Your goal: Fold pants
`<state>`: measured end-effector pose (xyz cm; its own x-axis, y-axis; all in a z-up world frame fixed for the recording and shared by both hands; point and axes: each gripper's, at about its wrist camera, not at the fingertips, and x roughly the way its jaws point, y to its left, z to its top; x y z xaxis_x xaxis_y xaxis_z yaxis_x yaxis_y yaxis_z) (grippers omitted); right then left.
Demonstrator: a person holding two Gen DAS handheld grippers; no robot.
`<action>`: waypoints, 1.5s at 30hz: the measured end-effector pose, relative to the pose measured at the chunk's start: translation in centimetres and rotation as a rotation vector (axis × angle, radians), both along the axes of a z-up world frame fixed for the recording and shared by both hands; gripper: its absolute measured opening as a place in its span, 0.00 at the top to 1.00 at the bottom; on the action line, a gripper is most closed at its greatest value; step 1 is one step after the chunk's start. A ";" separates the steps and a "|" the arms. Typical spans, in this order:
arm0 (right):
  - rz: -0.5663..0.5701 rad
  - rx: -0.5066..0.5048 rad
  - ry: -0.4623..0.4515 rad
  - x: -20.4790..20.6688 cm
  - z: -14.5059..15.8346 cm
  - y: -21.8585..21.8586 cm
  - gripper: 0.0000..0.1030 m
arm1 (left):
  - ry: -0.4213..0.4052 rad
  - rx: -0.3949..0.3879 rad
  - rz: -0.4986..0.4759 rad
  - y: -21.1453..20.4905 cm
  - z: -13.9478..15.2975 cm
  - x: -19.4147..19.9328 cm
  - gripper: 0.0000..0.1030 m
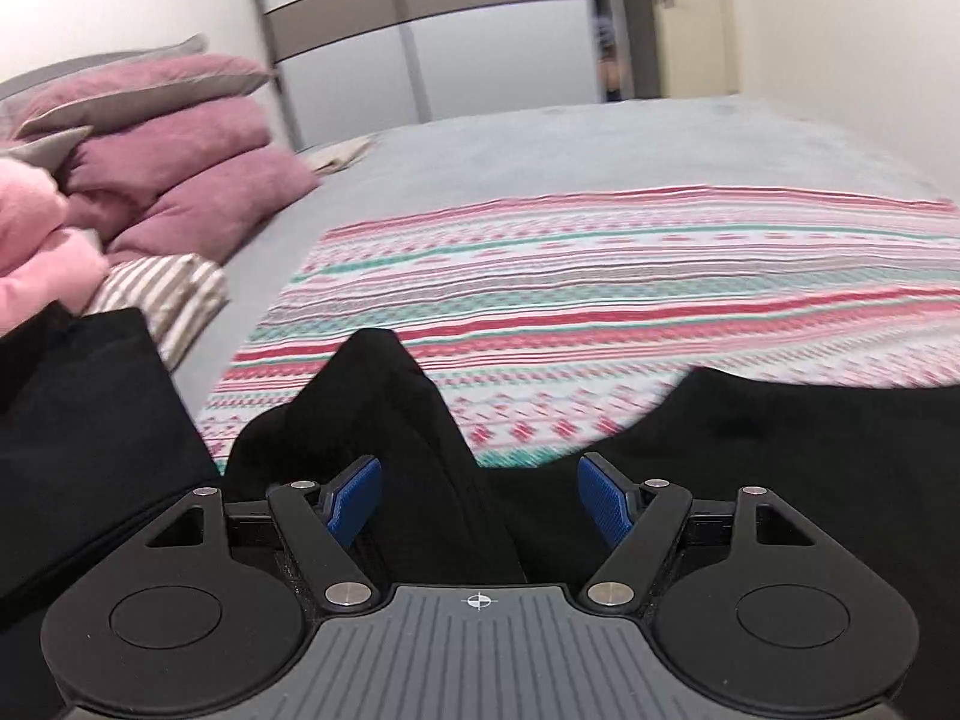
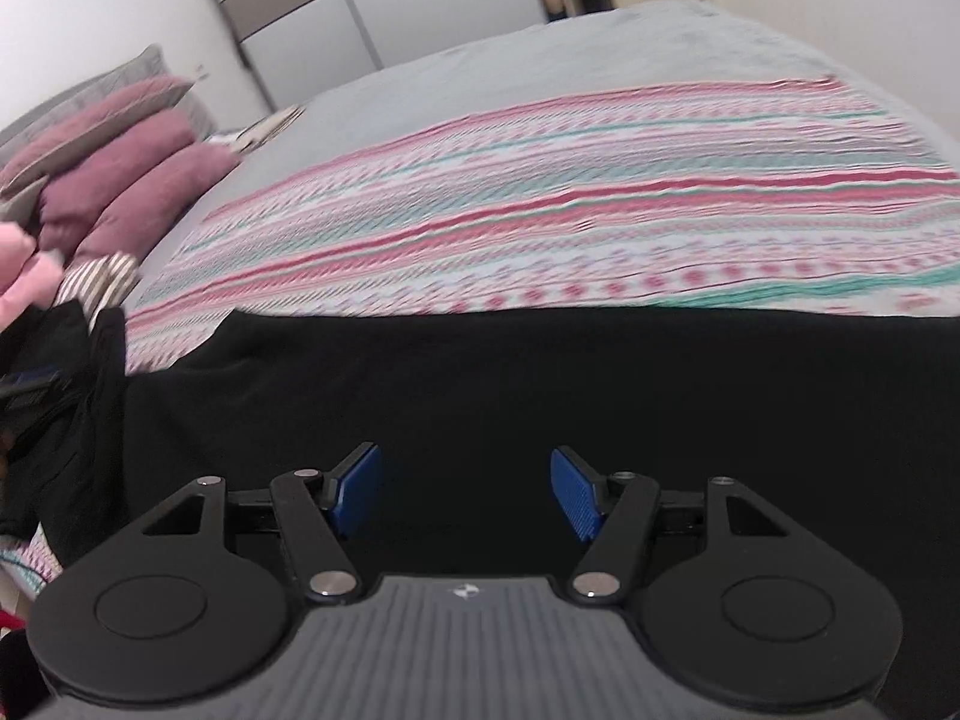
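Observation:
Black pants (image 2: 540,384) lie spread on a striped pink, white and teal blanket (image 2: 540,192) on the bed. In the right wrist view my right gripper (image 2: 465,492) hovers over the flat black cloth, its blue pads (image 2: 576,492) wide apart and holding nothing. In the left wrist view a bunched ridge of the pants (image 1: 390,408) rises between the fingers of my left gripper (image 1: 480,498). The jaws stand open. The ridge lies close to the left pad (image 1: 354,498) and well clear of the right one.
Purple pillows (image 1: 198,180) are stacked at the left by the headboard, with pink cloth (image 1: 36,252) and a brown-striped cloth (image 1: 162,294) beside them. More black cloth (image 1: 78,420) lies at the near left. Grey bedsheet (image 1: 540,144), a wardrobe and a door lie beyond.

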<state>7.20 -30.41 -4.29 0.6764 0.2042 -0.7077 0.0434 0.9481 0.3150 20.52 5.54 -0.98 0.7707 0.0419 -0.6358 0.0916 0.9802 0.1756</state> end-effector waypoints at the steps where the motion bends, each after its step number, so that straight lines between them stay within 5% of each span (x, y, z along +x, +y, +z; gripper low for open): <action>1: 0.013 0.003 0.007 0.5 -0.3 0.6 0.36 | 0.010 0.007 0.025 -0.3 -0.3 1.0 0.30; 4: 0.047 0.006 0.025 1.4 -0.8 2.1 0.35 | 0.044 0.020 0.092 -0.8 -1.1 3.1 0.32; 7: 0.075 0.006 0.035 2.0 -1.5 3.2 0.35 | 0.051 0.067 0.166 -0.9 -2.0 4.8 0.46; 11: 0.105 0.012 0.046 2.5 -1.8 4.0 0.35 | 0.059 0.066 0.260 0.6 -3.0 6.2 0.87; 14: 0.118 0.013 0.051 2.8 -2.0 4.8 0.35 | 0.008 -0.006 0.272 2.4 -2.3 5.0 0.97; 19: 0.154 0.000 0.047 2.9 -2.1 6.0 0.35 | -0.099 -0.163 0.283 6.8 0.2 -0.1 0.98; 27: 0.210 -0.019 0.034 2.8 -1.6 9.0 0.35 | -0.106 -0.501 0.386 16.5 -0.2 -8.1 0.98; 37: 0.463 -0.089 -0.046 0.1 -0.7 16.3 0.35 | -0.020 -0.646 0.441 22.6 -7.2 -12.1 0.97; 45: 0.741 -0.185 -0.103 -2.0 -1.5 23.0 0.37 | -0.090 -0.717 0.353 24.0 -6.7 -12.8 0.92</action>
<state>5.23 -7.44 -5.81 0.4735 0.5136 -0.7156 -0.6442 0.7559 0.1163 7.70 29.55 -7.68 0.8377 -0.1026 -0.5364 -0.2290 0.8257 -0.5155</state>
